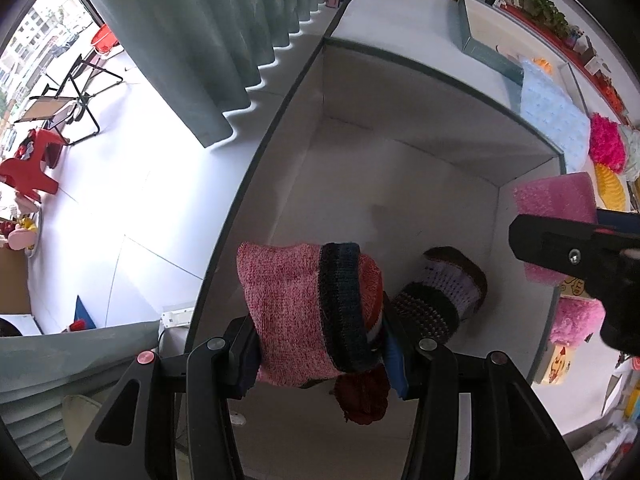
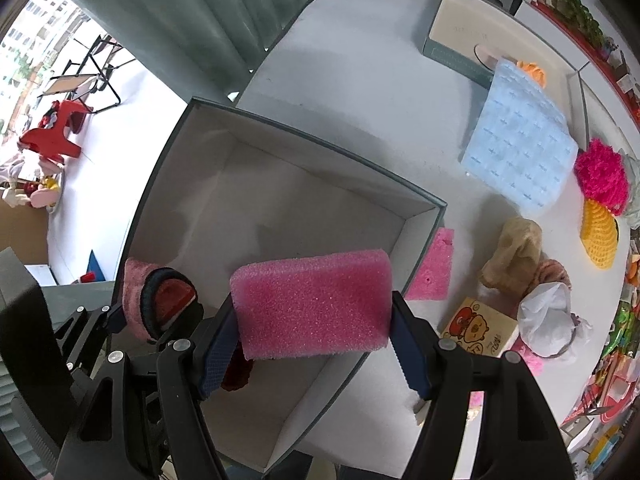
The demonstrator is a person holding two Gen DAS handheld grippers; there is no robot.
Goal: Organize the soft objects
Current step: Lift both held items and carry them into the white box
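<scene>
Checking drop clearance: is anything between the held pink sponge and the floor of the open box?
Nothing visible blocks it. The pink sponge hangs over bare box floor; the knitted sock in the left gripper and a striped sock sit off to one side.

A rolled sock (image 1: 440,284) lies in the box (image 1: 400,184); a foam sheet (image 2: 520,152) lies right.

The sock's (image 1: 304,312) lower end is hidden between the left gripper's (image 1: 320,356) fingers. At three o'clock, the right gripper (image 1: 580,256) covers part of the pink sponge (image 1: 556,196) and runs off frame.
</scene>
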